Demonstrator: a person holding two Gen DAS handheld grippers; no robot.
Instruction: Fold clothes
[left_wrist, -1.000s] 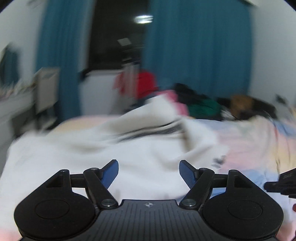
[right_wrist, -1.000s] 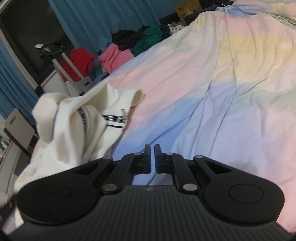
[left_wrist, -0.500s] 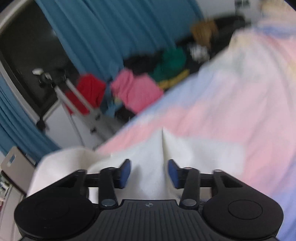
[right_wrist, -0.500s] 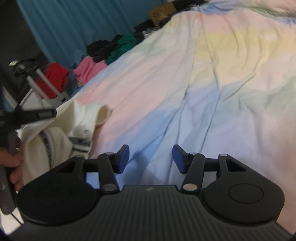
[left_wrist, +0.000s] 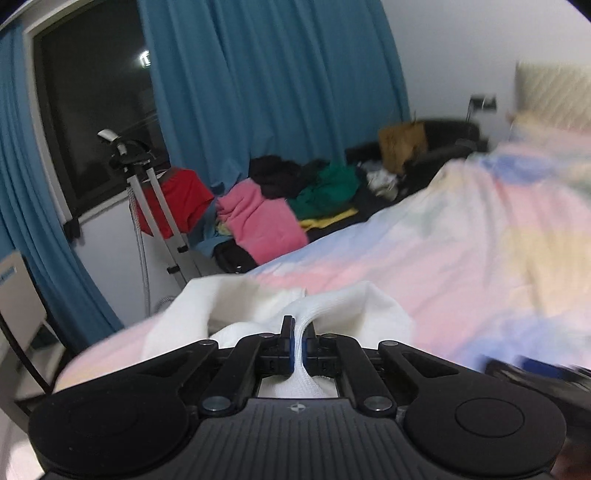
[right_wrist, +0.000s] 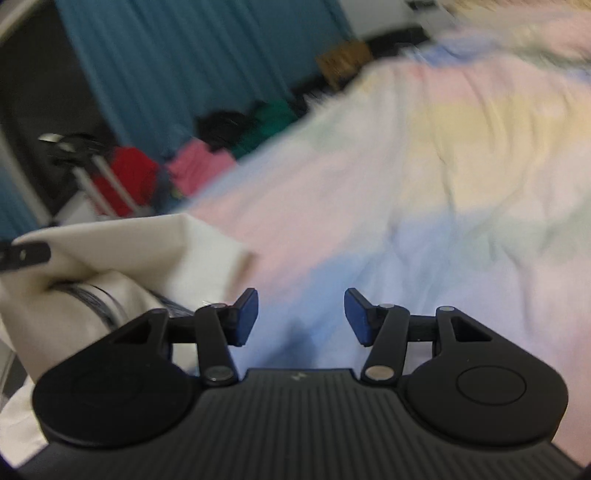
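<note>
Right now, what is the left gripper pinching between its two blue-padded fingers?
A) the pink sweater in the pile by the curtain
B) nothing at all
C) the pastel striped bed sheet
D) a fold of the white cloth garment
D. In the left wrist view, the left gripper has its fingers closed on a bunched ridge of the white cloth garment, which lies on the pastel striped bed sheet; the right gripper is open and holds nothing.

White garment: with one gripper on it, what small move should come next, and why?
Probably bring the open right gripper left to pinch the white garment. The left gripper is shut on a fold, while the right holds nothing above the bedsheet.
</note>
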